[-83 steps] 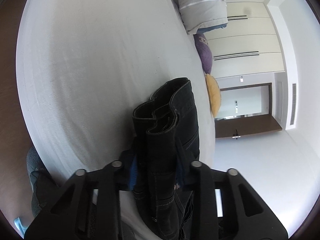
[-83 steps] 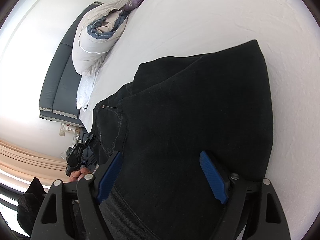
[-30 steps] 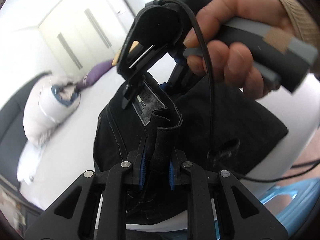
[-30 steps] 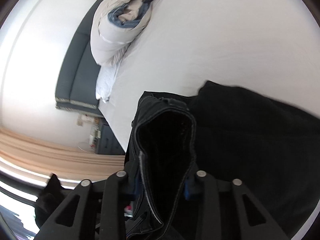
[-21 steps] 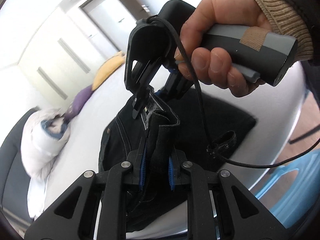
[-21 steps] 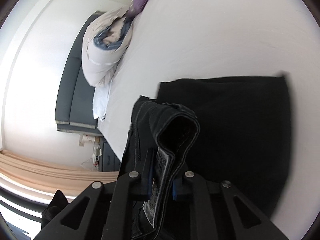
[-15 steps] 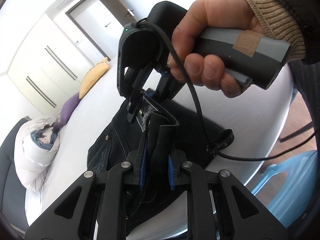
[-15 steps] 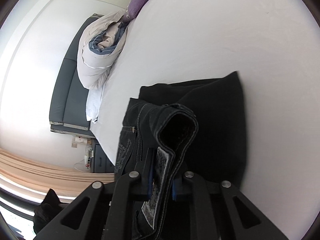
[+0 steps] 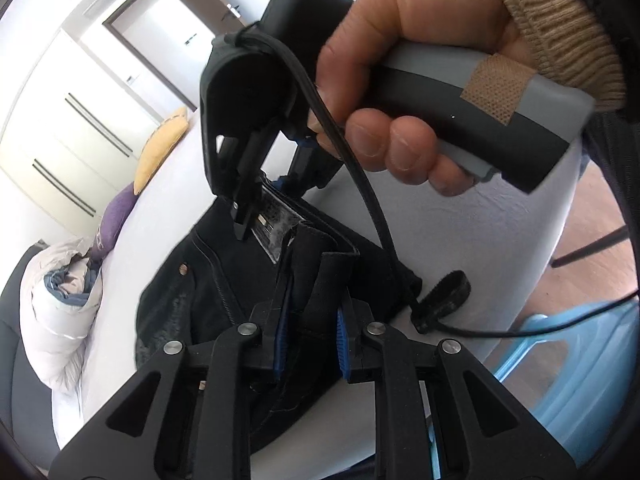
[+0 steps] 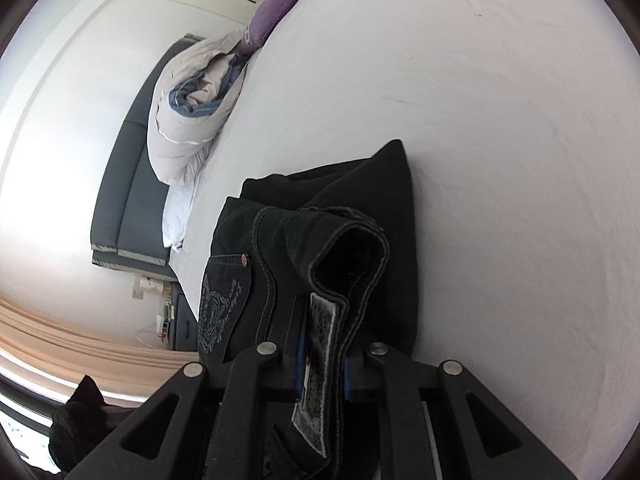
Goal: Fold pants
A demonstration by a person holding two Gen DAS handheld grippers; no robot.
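Pinching the waistband of the black pants (image 9: 224,300), the left gripper (image 9: 310,338) is closing tight on denim; the right gripper (image 10: 324,364) is clamping the same waistband alongside; pants are lying folded on the white bed (image 10: 500,120).

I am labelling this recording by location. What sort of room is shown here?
Most likely a bedroom: the black denim pants lie on a white-sheeted bed with a rolled white duvet, a dark padded headboard and white wardrobe doors.
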